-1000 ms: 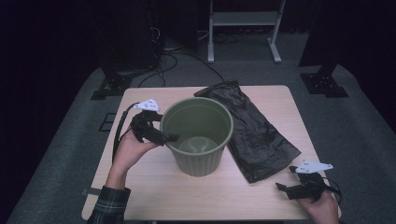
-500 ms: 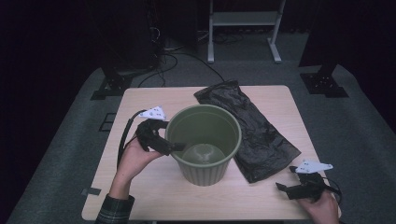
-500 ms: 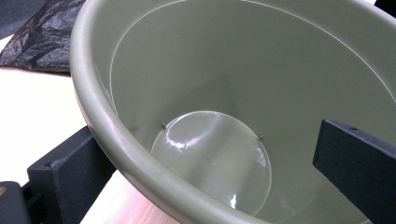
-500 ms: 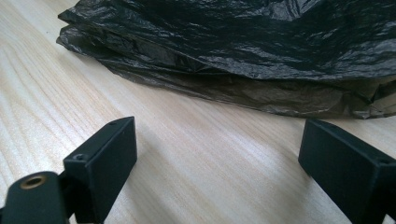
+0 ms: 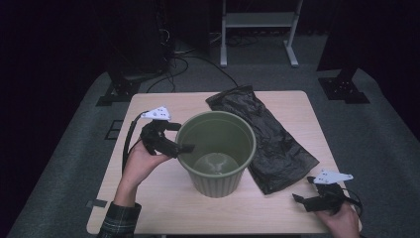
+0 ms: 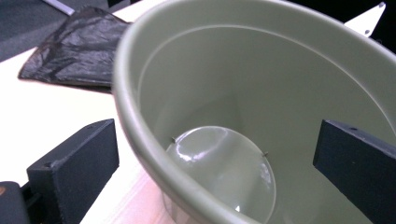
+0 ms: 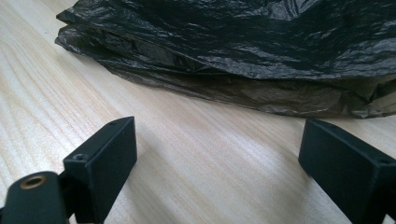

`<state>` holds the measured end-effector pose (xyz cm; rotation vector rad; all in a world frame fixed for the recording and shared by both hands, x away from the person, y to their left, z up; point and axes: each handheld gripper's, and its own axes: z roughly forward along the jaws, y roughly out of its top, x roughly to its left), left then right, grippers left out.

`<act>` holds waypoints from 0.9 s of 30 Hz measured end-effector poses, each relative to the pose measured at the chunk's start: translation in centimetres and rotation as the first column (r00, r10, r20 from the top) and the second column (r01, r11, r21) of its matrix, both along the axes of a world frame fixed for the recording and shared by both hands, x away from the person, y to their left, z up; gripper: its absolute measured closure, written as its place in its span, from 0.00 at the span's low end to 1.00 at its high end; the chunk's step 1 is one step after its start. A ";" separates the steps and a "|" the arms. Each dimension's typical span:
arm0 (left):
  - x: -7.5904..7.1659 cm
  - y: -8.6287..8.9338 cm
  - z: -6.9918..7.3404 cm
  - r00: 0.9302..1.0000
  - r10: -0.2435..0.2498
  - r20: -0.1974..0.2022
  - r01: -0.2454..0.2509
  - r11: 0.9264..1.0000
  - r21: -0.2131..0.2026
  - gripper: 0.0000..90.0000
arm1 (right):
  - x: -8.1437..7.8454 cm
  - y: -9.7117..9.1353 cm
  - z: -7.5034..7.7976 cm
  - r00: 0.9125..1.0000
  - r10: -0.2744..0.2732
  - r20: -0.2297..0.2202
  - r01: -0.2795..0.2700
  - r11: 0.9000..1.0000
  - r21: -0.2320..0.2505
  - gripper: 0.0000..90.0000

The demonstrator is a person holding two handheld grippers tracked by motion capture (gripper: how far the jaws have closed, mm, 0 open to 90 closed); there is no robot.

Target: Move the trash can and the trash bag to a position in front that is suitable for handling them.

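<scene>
Tongs (image 5: 184,144) astride green bin (image 5: 216,151) rim; black bag (image 5: 270,136) beside it, unlabelled

An olive-green plastic bin (image 5: 216,151) stands upright and empty on the wooden table (image 5: 148,198), its glossy bottom showing through the open round mouth. Just beside the bin, on its far right, a black plastic bag (image 5: 270,136) lies flat and crumpled, its near edge touching the bin.
</scene>
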<state>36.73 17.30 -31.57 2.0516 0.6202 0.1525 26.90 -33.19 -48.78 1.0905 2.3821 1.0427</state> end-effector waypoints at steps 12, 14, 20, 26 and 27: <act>-2.1 2.9 1.6 0.996 0.050 0.067 -0.049 0.999 -0.018 0.00 | 0.0 0.0 0.0 1.000 0.000 0.001 0.000 1.000 -0.001 0.11; -2.3 3.2 1.6 0.996 0.054 0.070 -0.053 0.998 -0.020 0.00 | 0.0 0.0 0.0 1.000 0.000 0.000 0.000 1.000 0.000 0.11; -4.7 4.9 0.9 0.993 0.082 0.088 -0.082 0.997 -0.010 0.00 | 0.0 0.0 0.0 1.000 -0.001 0.001 0.001 1.000 0.000 0.11; -6.6 6.3 -1.1 0.991 0.113 0.078 -0.111 0.994 -0.019 0.00 | 0.0 0.0 0.0 1.000 -0.001 0.000 0.001 1.000 0.000 0.11; -7.4 6.7 -2.2 0.990 0.119 0.077 -0.118 0.993 -0.020 0.00 | 0.0 0.0 0.0 1.000 -0.001 0.001 0.001 1.000 0.000 0.11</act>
